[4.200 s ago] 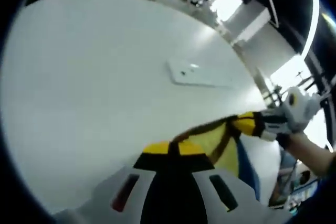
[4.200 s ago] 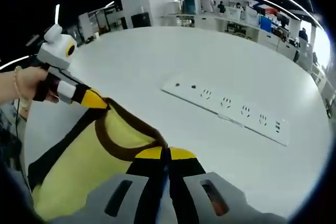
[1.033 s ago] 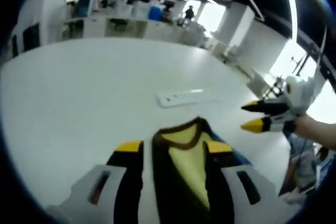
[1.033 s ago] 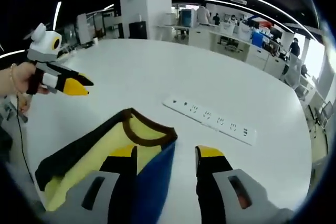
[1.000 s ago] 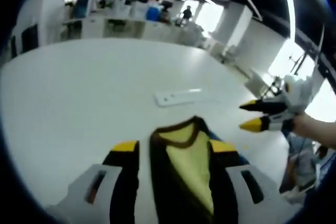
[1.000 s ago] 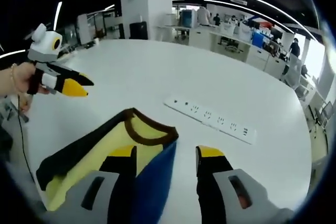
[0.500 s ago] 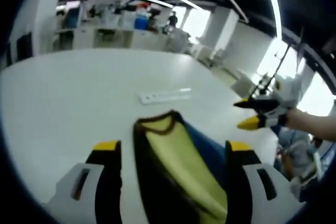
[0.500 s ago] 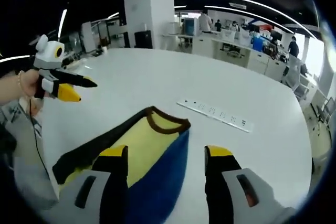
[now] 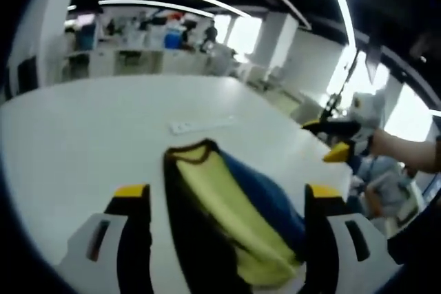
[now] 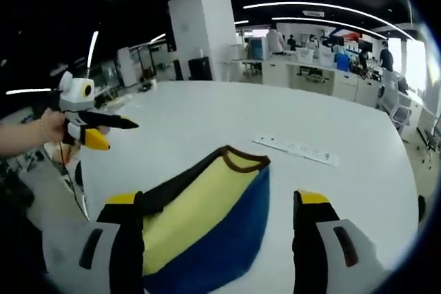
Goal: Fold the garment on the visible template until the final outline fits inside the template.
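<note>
Both grippers let go a moment ago and have lifted away. The left gripper (image 9: 227, 201) and right gripper (image 10: 217, 208) now hang with jaws wide apart, holding nothing. So this fold looks done. One garment (image 10: 203, 222) lies folded on the white table (image 10: 207, 111) just below them, yellow, blue and brown. Farther off lies one power strip (image 10: 295, 149). I cannot make out a template.

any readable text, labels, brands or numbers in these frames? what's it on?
None readable.
Garment: yellow, blue and dark panels, no print or label visible.
Power strip: socket markings too small to read.
Left gripper and right gripper: no lettering visible.
Background office signage: too blurred to read.
</note>
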